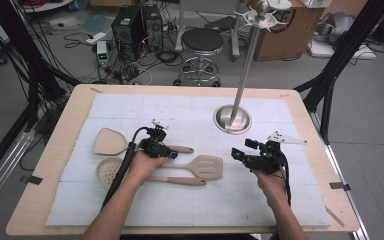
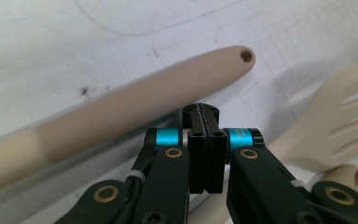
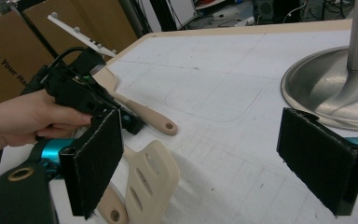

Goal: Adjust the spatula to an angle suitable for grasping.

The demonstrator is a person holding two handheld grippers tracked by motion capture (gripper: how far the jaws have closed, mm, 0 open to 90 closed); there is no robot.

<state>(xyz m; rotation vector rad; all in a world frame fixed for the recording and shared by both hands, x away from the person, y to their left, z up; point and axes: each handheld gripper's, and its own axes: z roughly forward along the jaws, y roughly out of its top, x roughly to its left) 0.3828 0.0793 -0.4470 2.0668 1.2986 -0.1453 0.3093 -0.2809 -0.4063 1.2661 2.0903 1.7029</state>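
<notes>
I see three beige utensils lying flat on my white mat (image 1: 190, 200): a solid spatula (image 1: 111, 141), a skimmer (image 1: 109, 171) beneath it, a slotted turner (image 1: 207, 167) alongside. The steel stand (image 1: 233, 119) rises upright behind them.

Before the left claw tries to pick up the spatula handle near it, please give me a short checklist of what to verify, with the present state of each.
1. Left claw open enough for the handle: not ok, jaws pressed together.
2. Solid spatula's handle free of other utensils: ok.
3. Handle between the jaws: not ok, it lies beyond the tips.
4. Right claw out of the way: ok, open, apart, holding nothing.
5. Slotted spatula clear of that handle: ok, lying separately.
6. Metal stand upright: ok.
</notes>
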